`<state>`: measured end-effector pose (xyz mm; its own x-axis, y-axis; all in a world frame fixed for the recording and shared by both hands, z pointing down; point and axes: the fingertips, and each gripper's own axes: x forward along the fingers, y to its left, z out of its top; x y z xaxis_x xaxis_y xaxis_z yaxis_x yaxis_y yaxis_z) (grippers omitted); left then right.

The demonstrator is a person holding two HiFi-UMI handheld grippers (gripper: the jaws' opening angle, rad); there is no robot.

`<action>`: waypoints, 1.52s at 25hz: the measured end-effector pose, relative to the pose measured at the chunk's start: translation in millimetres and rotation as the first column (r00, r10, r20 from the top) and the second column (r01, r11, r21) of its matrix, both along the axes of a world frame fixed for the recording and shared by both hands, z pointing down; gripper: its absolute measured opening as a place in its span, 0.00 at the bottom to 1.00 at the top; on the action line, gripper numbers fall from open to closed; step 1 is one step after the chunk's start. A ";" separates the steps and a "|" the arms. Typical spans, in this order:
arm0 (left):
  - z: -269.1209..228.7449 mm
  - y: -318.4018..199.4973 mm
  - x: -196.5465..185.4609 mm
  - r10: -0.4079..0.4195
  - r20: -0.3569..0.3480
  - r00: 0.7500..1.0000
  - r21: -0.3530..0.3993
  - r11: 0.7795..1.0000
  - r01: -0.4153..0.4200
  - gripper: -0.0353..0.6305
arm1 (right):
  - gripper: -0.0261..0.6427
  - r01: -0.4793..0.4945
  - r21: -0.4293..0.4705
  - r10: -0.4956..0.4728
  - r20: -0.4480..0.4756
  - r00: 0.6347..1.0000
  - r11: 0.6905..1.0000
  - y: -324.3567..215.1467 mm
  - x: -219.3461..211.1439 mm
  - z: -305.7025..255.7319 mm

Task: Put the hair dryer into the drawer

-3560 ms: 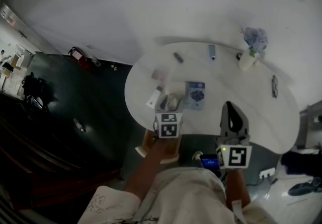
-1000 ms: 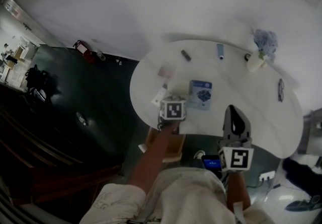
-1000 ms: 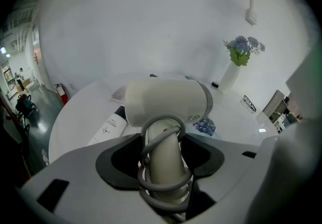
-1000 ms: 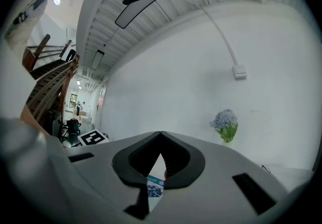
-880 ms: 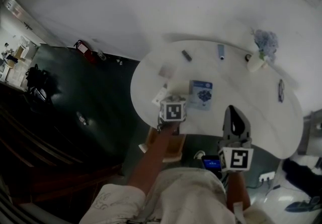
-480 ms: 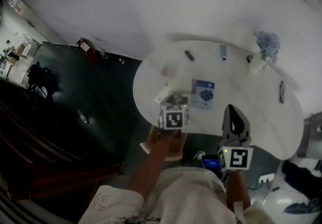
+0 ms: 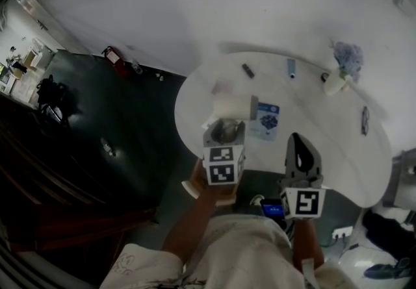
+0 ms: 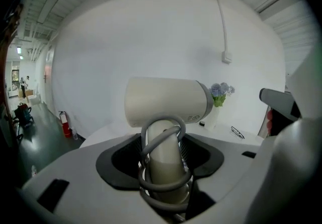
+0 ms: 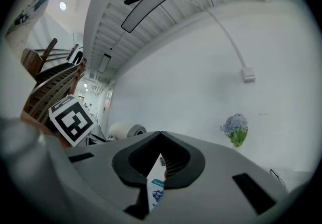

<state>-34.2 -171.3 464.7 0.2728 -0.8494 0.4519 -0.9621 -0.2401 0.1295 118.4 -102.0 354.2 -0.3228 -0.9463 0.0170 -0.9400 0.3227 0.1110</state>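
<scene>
Box [image 7: 268,121], vase [image 7: 335,83] nearby; L hand-held gripper [image 7: 225,132] clamps hair dryer [image 8: 166,102], R hand-held gripper [image 7: 296,139] closed.

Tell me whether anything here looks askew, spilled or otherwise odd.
Only one thing: the grey cord is looped loosely round the handle of the cream hair dryer, and the left gripper clamps handle and loops together. Nothing is spilled on the round white table; the white vase of flowers stands upright.
</scene>
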 end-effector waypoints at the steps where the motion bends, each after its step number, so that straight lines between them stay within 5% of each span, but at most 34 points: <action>1: -7.0 2.8 -0.8 -0.001 -0.001 1.000 0.020 1.000 0.001 0.43 | 0.05 0.002 0.000 -0.002 0.000 1.000 1.000 0.5 -1.4 -0.2; 11: -60.6 34.5 -17.3 -0.043 -0.020 0.999 0.177 0.983 0.046 0.43 | 0.05 0.044 0.005 -0.044 0.006 0.999 0.999 6.1 -18.1 -3.3; 20: -89.1 69.6 -39.9 -0.082 -0.040 0.996 0.351 0.932 0.091 0.43 | 0.05 0.094 0.013 -0.095 0.017 0.995 0.995 12.4 -42.3 -2.9; 38: -31.9 129.6 -84.9 -0.126 0.008 0.992 0.214 0.969 0.121 0.42 | 0.05 0.207 -0.016 -0.207 0.011 0.978 0.978 25.8 -91.4 9.2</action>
